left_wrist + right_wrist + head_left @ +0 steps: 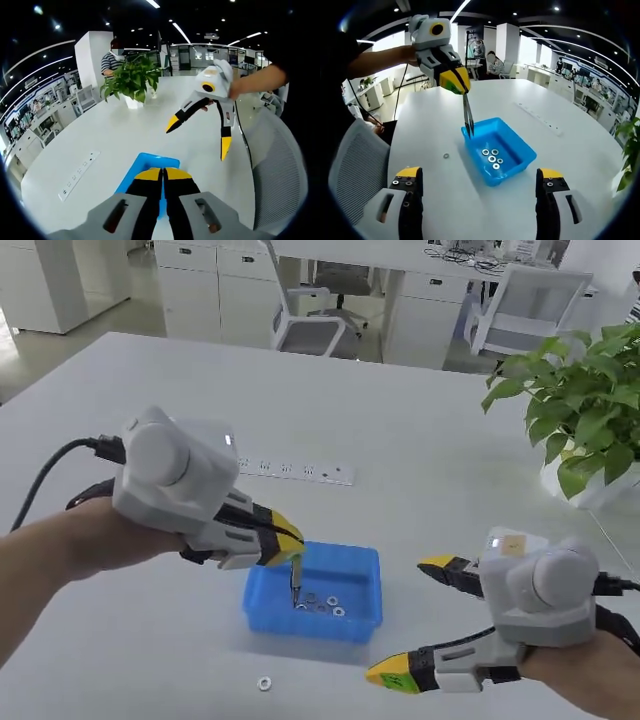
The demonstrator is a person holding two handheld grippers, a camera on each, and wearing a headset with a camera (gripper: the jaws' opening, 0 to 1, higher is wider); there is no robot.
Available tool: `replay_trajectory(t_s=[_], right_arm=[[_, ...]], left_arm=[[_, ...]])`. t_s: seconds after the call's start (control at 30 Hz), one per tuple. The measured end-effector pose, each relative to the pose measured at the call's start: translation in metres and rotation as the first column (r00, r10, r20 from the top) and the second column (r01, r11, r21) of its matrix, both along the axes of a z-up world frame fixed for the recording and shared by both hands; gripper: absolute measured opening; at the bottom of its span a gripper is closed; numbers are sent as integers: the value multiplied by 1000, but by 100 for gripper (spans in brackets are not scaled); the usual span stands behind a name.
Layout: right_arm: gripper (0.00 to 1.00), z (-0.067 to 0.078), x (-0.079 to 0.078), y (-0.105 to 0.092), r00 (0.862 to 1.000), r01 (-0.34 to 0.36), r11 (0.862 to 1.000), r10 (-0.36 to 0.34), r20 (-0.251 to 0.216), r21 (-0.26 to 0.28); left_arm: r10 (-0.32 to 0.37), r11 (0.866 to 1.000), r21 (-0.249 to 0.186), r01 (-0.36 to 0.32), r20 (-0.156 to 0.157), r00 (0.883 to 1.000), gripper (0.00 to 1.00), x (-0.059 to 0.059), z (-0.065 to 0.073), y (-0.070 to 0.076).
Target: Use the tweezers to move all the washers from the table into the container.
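Two hand-held grippers are over the white table [420, 430]. The left hand-held gripper [285, 537] has its yellow-tipped black jaws pressed together around the top of slim metal tweezers [296, 580]. In the left gripper view these jaws [163, 172] meet with no gap. The tweezers hang nearly upright from them, and their tips reach down inside the shallow blue plastic container [262, 585], close to its left wall. Whether the tips hold anything is too small to tell.

The right hand-held gripper [410, 618] is just right of the container and grips nothing; its jaws are spread wide. In the right gripper view the two jaws [478, 173] rise at either side of the container [512, 172], and the left hand-held gripper [454, 82] with the tweezers [468, 112] comes in from the upper left.

Several small metal ring washers [491, 158] lie clustered on the container floor, also seen from the head view [320, 605]. One more loose washer [264, 682] lies on the bare table in front of the container, apart from it [446, 156].

Farther back, a white power strip [295, 471] lies flat on the table, and a leafy green plant in a white pot [585, 400] stands at the right edge.
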State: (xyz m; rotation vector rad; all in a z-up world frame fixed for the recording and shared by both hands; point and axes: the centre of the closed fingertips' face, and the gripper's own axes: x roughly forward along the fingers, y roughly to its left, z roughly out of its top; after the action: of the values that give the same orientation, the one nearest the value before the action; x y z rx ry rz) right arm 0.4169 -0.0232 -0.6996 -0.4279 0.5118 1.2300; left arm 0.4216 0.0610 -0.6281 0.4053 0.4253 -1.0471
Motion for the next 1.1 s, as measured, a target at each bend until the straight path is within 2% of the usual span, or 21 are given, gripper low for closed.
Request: replay_trajectory(t_s=[0.27, 0.63, 0.93, 1.1], right_arm=[[100, 3, -7, 0, 1000, -3, 999, 3, 11, 40], [100, -6, -21, -7, 1000, -16, 997, 16, 4, 70], [100, -10, -25, -10, 1000, -15, 997, 15, 6, 76], [100, -14, -28, -11, 1000, -25, 998, 25, 1, 60]], left_arm=[[-11, 1000, 5, 11, -11, 1000, 5, -12, -2, 4], [-20, 1000, 12, 20, -37, 999, 5, -32, -17, 5], [-22, 1000, 10, 22, -52, 998, 5, -41, -28, 5], [-23, 1000, 17, 24, -65, 998, 5, -46, -36, 5]])
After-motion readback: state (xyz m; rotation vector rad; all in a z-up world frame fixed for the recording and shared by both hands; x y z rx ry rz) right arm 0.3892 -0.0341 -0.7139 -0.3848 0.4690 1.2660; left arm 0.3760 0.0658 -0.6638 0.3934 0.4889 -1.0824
